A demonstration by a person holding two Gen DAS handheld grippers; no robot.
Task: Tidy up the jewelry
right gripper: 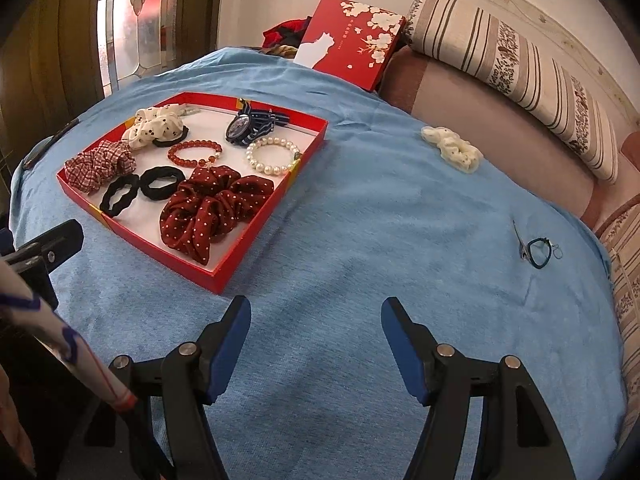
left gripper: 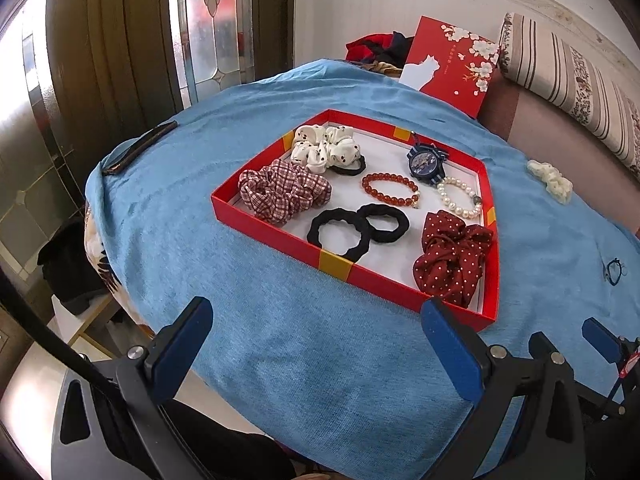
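A red box tray [left gripper: 280,236] [right gripper: 236,268] sits on the blue cloth. It holds several scrunchies, two black hair ties [left gripper: 356,228], a red bead bracelet [left gripper: 390,194] [right gripper: 195,153], a pearl bracelet [left gripper: 460,198] [right gripper: 272,157] and a dark blue watch [left gripper: 426,162] [right gripper: 246,126]. A cream scrunchie [left gripper: 550,180] [right gripper: 452,148] and a small teal hair clip [left gripper: 614,272] [right gripper: 538,250] lie on the cloth outside the tray, to its right. My left gripper [left gripper: 318,324] is open and empty, just before the tray's near edge. My right gripper [right gripper: 316,320] is open and empty over bare cloth, right of the tray.
The red lid with white blossoms [left gripper: 452,60] [right gripper: 352,40] leans at the table's far edge. A dark flat object [left gripper: 140,148] lies at the left edge. A striped sofa cushion [right gripper: 520,68] runs along the right. The table [right gripper: 360,220] drops off at the near and left edges.
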